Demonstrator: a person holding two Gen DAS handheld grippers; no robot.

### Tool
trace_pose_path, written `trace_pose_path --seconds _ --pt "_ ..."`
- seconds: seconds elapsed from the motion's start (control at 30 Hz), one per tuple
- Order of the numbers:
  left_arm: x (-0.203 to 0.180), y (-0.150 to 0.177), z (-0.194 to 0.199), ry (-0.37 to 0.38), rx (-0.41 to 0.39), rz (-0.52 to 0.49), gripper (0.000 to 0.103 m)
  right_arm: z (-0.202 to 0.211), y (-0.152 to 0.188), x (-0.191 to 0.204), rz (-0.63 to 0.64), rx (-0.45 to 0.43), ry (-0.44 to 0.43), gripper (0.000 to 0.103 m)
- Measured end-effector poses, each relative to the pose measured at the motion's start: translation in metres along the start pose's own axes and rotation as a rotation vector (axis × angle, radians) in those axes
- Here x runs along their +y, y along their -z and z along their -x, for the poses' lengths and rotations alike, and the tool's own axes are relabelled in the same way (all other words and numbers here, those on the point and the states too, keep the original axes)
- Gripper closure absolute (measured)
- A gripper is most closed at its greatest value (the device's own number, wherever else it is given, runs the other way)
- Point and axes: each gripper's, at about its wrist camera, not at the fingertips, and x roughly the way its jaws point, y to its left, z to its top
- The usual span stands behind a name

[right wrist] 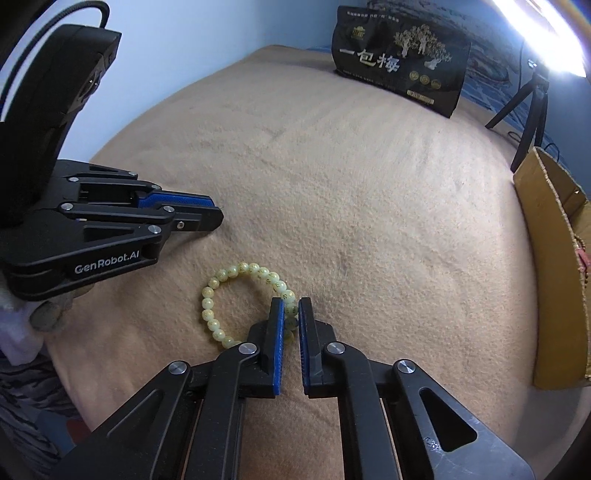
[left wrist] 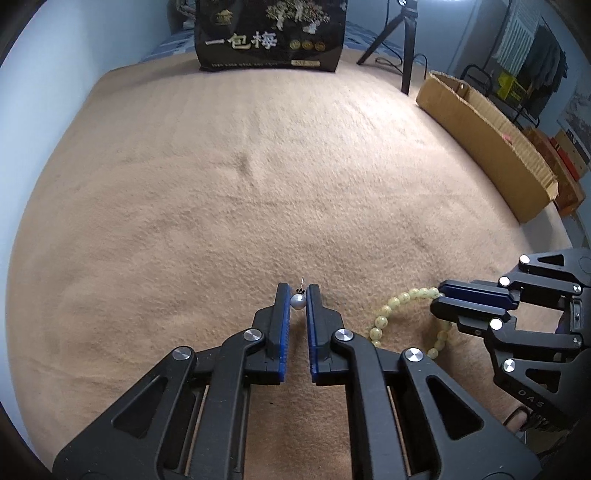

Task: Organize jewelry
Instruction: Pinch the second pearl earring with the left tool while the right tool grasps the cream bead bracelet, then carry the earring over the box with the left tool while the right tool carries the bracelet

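A tan, plush blanket (left wrist: 258, 166) covers the whole work surface. Toward the left lies a small silver-grey pearl earring (left wrist: 297, 301), a round bead with a thin pin pointing away from the camera; it sits on the blanket between the blue pads of the left gripper (left wrist: 297, 295), which is clamped on it. To its right lies a bracelet (right wrist: 236, 291) of pale yellow-green round beads with faint gold markings, forming a loose loop flat on the blanket. The right gripper (right wrist: 291, 308) is closed on the beads at the loop's right side. The two grippers sit near each other, the bracelet between them. Beyond them the blanket stretches bare to a black printed bag (left wrist: 269, 33) standing at the far edge. A black tripod (left wrist: 402, 48) stands at the far right, and an open cardboard box (left wrist: 487, 140) runs along the right edge.
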Motion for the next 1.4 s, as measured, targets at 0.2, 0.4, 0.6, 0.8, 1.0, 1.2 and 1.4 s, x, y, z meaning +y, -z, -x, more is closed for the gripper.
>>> trace_pose_path --seconds 0.2,0.4,0.6,0.8,1.0,1.2,1.4 --pt "0.006 -0.008 0.02 0.002 -0.053 0.032 0.097 0.021 -0.004 -0.001 -0.006 -0.058 0.002 0.097" --pt "0.002 -0.021 0.04 0.012 -0.112 0.053 0.097 0.042 -0.008 -0.002 0.01 -0.112 0.04 0.097" --pt "-0.015 -0.038 0.06 0.039 -0.167 0.038 0.097 0.066 -0.011 -0.019 -0.002 -0.161 0.084 0.097" --pt "-0.036 -0.053 0.078 0.081 -0.215 0.021 0.097 0.092 -0.014 -0.04 -0.033 -0.212 0.122 0.097" --pt "-0.062 -0.069 0.089 0.122 -0.243 -0.001 0.097 0.12 -0.012 -0.068 -0.081 -0.262 0.161 0.097" --pt "-0.09 -0.083 0.092 0.156 -0.259 -0.03 0.097 0.143 -0.007 -0.102 -0.14 -0.3 0.206 0.097" --pt "-0.125 -0.097 0.086 0.189 -0.259 -0.067 0.097 0.164 -0.003 -0.14 -0.206 -0.337 0.258 0.097"
